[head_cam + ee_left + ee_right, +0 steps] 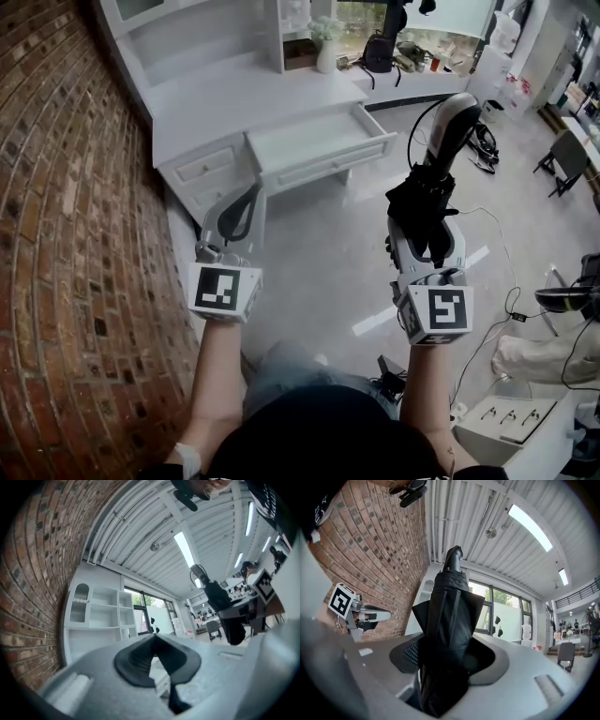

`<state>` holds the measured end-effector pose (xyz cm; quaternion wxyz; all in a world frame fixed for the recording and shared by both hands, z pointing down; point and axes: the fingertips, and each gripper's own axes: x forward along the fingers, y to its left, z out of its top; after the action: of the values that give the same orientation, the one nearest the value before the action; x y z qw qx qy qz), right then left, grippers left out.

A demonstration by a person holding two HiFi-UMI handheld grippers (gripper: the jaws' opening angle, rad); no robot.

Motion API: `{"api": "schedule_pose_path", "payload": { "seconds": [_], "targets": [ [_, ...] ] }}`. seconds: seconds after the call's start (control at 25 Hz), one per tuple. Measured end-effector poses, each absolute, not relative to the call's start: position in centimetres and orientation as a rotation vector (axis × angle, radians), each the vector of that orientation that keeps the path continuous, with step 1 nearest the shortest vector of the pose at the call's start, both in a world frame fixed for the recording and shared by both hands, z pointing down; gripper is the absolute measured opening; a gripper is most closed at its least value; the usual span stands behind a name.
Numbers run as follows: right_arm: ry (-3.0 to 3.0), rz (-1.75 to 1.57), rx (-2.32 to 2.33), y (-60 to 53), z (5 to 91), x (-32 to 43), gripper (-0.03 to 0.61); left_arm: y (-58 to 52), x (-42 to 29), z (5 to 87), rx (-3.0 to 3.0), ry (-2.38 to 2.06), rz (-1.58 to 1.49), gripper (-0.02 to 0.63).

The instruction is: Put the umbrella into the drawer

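Note:
A folded black umbrella (421,199) with a pale rounded handle (457,116) stands nearly upright in my right gripper (427,223), which is shut on its fabric. In the right gripper view the umbrella (451,606) fills the gap between the pads and rises past them. The white drawer (317,141) is pulled open from the desk, ahead and between both hands; its inside looks bare. My left gripper (246,202) is held near the drawer's left front corner, its jaws together with nothing in them. Its pads (140,660) meet at the tip.
A brick wall (56,216) runs along the left. The white desk (216,103) has a shelf unit, smaller shut drawers (202,167), a vase (325,49) and a black bag (380,52). Cables (497,281), a chair (565,156) and a white box (506,422) lie to the right.

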<state>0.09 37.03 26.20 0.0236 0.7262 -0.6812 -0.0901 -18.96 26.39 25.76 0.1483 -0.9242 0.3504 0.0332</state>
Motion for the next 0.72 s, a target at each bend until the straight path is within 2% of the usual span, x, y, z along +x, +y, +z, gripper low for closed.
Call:
{"api": "schedule_pose_path", "payload": {
  "seconds": [0.48, 0.72],
  "targets": [
    [-2.146, -0.241, 2.239, 32.3, 27.1, 3.4, 0.252, 21.5, -16.1, 25.9, -2.634, 1.047, 0.084, -0.003],
    [-2.139, -0.219, 2.223, 24.4, 26.2, 4.3, 0.252, 13.3, -15.1, 25.5, -2.653, 1.058, 0.087, -0.003]
  ]
}}
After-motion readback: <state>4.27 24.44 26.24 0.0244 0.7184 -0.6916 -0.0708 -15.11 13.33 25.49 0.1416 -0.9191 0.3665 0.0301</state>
